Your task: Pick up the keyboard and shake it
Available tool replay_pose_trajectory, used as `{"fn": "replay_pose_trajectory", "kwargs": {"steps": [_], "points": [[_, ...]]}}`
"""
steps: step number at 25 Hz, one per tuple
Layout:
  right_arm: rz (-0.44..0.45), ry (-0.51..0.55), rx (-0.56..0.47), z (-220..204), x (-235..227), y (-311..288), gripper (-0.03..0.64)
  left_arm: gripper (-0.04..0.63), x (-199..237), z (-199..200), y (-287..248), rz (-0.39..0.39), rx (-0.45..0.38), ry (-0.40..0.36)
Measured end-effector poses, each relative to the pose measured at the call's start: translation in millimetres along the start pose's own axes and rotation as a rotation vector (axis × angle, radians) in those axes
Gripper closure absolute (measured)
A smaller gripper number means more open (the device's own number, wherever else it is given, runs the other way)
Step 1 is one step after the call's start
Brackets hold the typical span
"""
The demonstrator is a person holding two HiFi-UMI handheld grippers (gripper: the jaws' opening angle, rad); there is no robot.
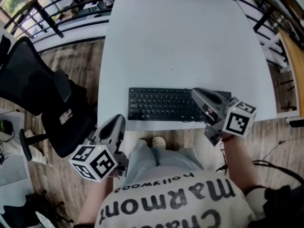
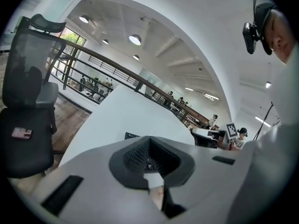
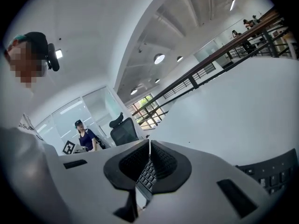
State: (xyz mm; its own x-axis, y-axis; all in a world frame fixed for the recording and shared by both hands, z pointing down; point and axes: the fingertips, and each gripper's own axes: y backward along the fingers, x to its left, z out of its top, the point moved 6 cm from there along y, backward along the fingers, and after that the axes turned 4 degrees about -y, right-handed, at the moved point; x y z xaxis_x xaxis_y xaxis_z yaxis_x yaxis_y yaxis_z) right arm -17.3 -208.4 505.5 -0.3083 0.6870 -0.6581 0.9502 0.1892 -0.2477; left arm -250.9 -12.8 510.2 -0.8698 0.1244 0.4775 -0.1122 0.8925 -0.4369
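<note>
- Jaws of the left gripper (image 2: pixel 149 140) are pressed together with nothing between them; those of the right gripper (image 3: pixel 149 143) are likewise together and pinch nothing.
- Keyboard (image 1: pixel 161 104): black, lying flat along the near edge of the white desk (image 1: pixel 180 42), its long side parallel to that edge.
- Left gripper (image 1: pixel 118 121), head view: it hangs off the near-left edge of the desk, its tip just short of the keyboard's left end and apart from it.
- Right gripper (image 1: pixel 196 94), head view: its tip lies over the keyboard's right part; whether it touches the keys cannot be told.
- Right gripper view: keys show through the opening behind the closed jaws, and the keyboard (image 3: pixel 271 171) extends to the lower right.
- Left gripper view: a corner of the keyboard (image 2: pixel 131 135) shows past the gripper.
- Marker cubes (image 1: pixel 95 161) (image 1: pixel 239 118) sit at the rear of each gripper.
- Black office chair (image 1: pixel 42 94): stands on the wooden floor (image 1: pixel 71 56), left of the desk.
</note>
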Motion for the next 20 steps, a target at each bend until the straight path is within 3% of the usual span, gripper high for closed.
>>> {"fn": "replay_pose_trajectory", "kwargs": {"steps": [8,15,20], "points": [[0.032,0.066,0.118,-2.3,-19.6,-37.8,0.578,0.592,8.3,-16.3,-23.0,0.026,0.063,0.025],[0.062,0.128,0.201,2.6,-15.7,-71.4,0.578,0.592,14.7,-6.9,-42.5,0.029,0.091,0.023],[0.038,0.187,0.247,4.9,-22.0,-86.0,0.578,0.592,19.4,-1.4,-53.7,0.003,0.100,0.025]]}}
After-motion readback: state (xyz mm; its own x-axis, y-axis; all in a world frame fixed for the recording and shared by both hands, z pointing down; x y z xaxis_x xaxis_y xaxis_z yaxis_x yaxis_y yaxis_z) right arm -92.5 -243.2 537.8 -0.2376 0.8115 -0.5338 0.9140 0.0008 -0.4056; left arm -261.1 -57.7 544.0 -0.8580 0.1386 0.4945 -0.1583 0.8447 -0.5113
